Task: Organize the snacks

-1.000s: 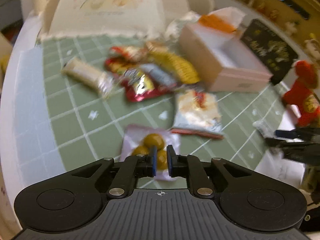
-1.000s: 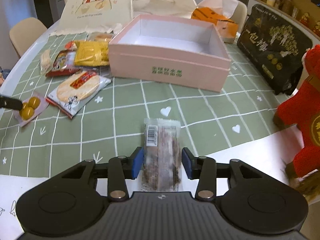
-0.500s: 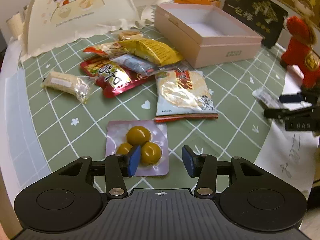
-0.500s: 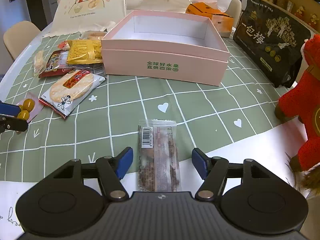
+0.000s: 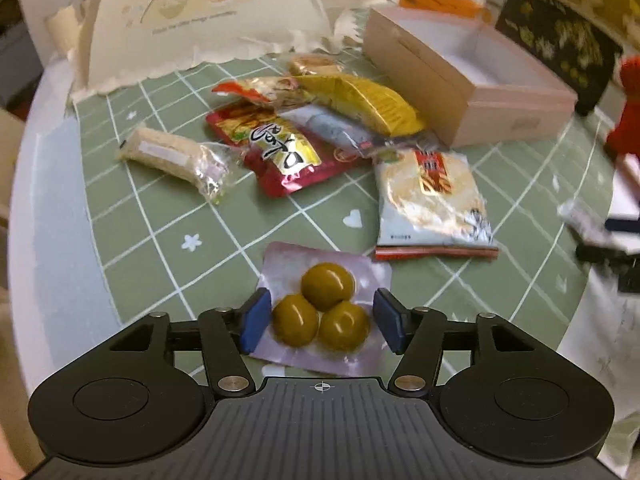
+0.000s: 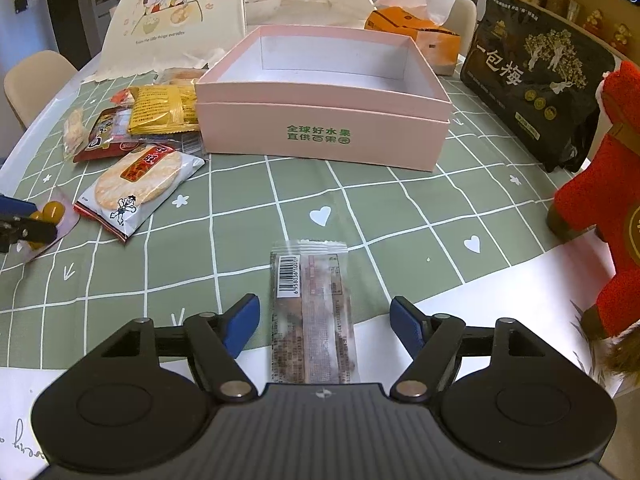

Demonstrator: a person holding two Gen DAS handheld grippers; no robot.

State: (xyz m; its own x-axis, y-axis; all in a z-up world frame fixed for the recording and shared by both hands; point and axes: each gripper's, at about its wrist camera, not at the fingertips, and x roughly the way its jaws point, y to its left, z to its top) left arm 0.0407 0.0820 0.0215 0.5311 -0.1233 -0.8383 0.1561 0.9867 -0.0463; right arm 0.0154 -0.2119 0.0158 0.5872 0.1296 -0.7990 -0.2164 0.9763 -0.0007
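Now the left gripper (image 5: 320, 320) is opening its jaws around the pouch of three yellow balls (image 5: 322, 312), gripping nothing, well in front of the pink box (image 6: 320, 120). Nearer that box's front, the right gripper (image 6: 325, 326) is widening around the brown snack bar (image 6: 312, 316), pads clear.

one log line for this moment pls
left tongs: opening, astride three-ball clear pouch | right tongs: opening, astride brown bar wrapper | pink cardboard box: empty

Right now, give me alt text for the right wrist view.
The right gripper, jaws opening, straddles a clear-wrapped snack bar lying on the green checked tablecloth. Beyond stands an empty pink box, with snack packets piled to its left.
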